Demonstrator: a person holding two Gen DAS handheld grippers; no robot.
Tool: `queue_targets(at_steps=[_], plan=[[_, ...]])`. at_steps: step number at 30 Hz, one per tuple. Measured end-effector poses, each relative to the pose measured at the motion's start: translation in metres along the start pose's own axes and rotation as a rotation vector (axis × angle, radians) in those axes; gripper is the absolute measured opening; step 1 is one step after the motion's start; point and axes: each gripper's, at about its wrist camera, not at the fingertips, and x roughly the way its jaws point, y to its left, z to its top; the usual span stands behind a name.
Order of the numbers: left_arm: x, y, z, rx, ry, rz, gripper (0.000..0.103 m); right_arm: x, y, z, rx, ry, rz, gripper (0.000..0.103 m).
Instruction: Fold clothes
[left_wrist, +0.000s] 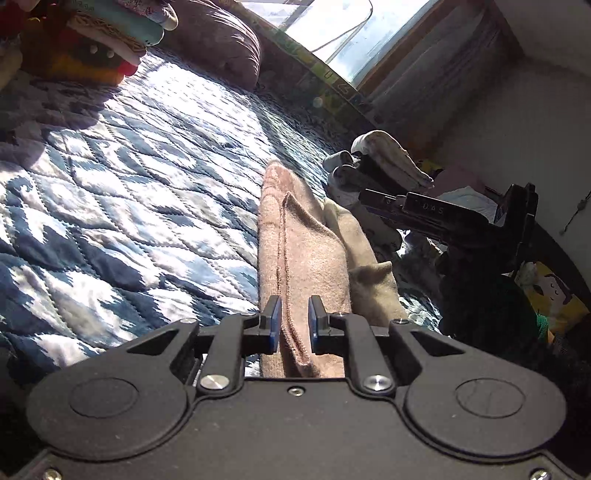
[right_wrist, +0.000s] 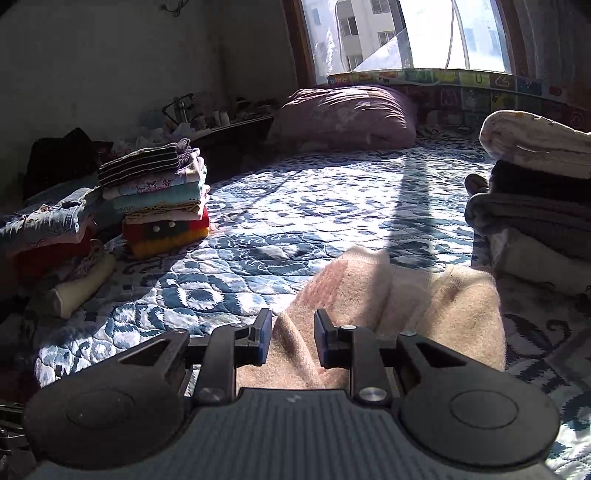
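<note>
Through the left wrist camera, the left gripper is keeping its blue-padded fingers narrowly parted with a seamed ridge of the beige garment running between them; whether the pads are actually pinching it, I cannot tell. The garment is lying as a long strip on the quilted bed, toward its right side, probably stretched out so it can be folded. It is looking soft and fuzzy, like fleece or brushed knit, with a stitched hem. The right gripper is hanging above the far end.

Through the right wrist camera, the right gripper is straddling a raised fold of the same garment, fingers narrowly apart. Folded stacks are sitting by the quilt's left edge, likely finished work, and another pile is standing at its right edge.
</note>
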Motion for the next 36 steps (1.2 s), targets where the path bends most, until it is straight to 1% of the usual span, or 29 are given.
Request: queue_targets(at_steps=[1,2,3,4,5,6,7,8,10,12,13,15,16,17,18,19,21,22,24,25,27,28,32,33,34,35,36], plan=[[0.002,-0.006,0.001,0.039,-0.007,-0.021,0.011,0.001,0.006,-0.005,-0.016,0.02,0.001,0.026],[0.008,-0.014,0.0,0.092,0.004,-0.038,0.011,0.007,0.01,-0.011,-0.028,0.044,0.0,0.026],[0.016,-0.022,-0.004,0.149,0.032,-0.049,0.011,0.014,0.014,-0.017,-0.038,0.068,-0.001,0.025],[0.026,-0.029,-0.009,0.204,0.07,-0.044,0.011,0.024,0.014,-0.025,-0.026,0.105,-0.015,0.026],[0.039,-0.034,-0.018,0.256,0.136,0.002,0.011,0.035,0.013,-0.033,-0.013,0.144,-0.03,0.026],[0.051,-0.038,-0.027,0.305,0.19,0.043,0.011,0.051,0.012,-0.047,-0.005,0.21,-0.049,0.026],[0.059,-0.039,-0.034,0.345,0.212,0.067,0.011,0.056,0.014,-0.055,-0.028,0.205,-0.053,0.026],[0.064,-0.041,-0.04,0.379,0.228,0.086,0.011,0.054,0.02,-0.06,-0.071,0.165,-0.063,0.026],[0.062,-0.045,-0.039,0.407,0.221,0.091,0.011,0.046,0.027,-0.049,-0.052,0.18,-0.087,0.026],[0.055,-0.043,-0.038,0.399,0.191,0.078,0.011,0.021,0.027,-0.042,0.0,0.07,-0.057,0.026],[0.057,-0.041,-0.04,0.399,0.202,0.085,0.013,0.022,0.027,-0.045,0.001,0.105,-0.074,0.027],[0.062,-0.039,-0.043,0.4,0.218,0.084,0.013,0.037,0.041,-0.061,-0.199,0.228,-0.117,0.028],[0.061,-0.04,-0.042,0.398,0.215,0.077,0.014,0.031,0.046,-0.061,-0.229,0.207,-0.129,0.028],[0.058,-0.041,-0.039,0.386,0.205,0.067,0.016,0.02,0.043,-0.057,-0.179,0.193,-0.127,0.028],[0.054,-0.042,-0.036,0.373,0.193,0.056,0.021,0.002,0.037,-0.054,-0.096,0.14,-0.109,0.031],[0.048,-0.043,-0.035,0.366,0.175,0.047,0.029,-0.017,0.029,-0.055,-0.03,0.082,-0.11,0.041],[0.04,-0.053,-0.032,0.4,0.13,0.043,0.038,-0.046,0.014,-0.069,0.079,0.02,-0.145,0.049],[0.039,-0.059,-0.032,0.432,0.114,0.045,0.039,-0.061,0.006,-0.076,0.134,-0.011,-0.162,0.049],[0.042,-0.074,-0.034,0.51,0.093,0.051,0.039,-0.084,-0.008,-0.099,0.243,-0.058,-0.168,0.049],[0.045,-0.083,-0.035,0.555,0.088,0.051,0.039,-0.093,-0.012,-0.11,0.278,-0.078,-0.176,0.049],[0.055,-0.1,-0.038,0.641,0.089,0.048,0.039,-0.108,-0.019,-0.13,0.335,-0.131,-0.166,0.049],[0.062,-0.108,-0.038,0.677,0.091,0.052,0.038,-0.111,-0.022,-0.136,0.355,-0.147,-0.166,0.049],[0.099,-0.133,-0.028,0.745,0.107,0.075,0.036,-0.118,-0.04,-0.147,0.43,-0.212,-0.161,0.049],[0.109,-0.139,-0.024,0.768,0.111,0.083,0.034,-0.119,-0.045,-0.149,0.448,-0.218,-0.144,0.049],[0.12,-0.144,-0.019,0.786,0.112,0.091,0.034,-0.119,-0.05,-0.151,0.464,-0.223,-0.128,0.049],[0.133,-0.147,-0.013,0.795,0.119,0.105,0.034,-0.117,-0.051,-0.153,0.453,-0.212,-0.128,0.049],[0.147,-0.147,-0.007,0.791,0.132,0.128,0.031,-0.115,-0.053,-0.156,0.443,-0.2,-0.129,0.049]])
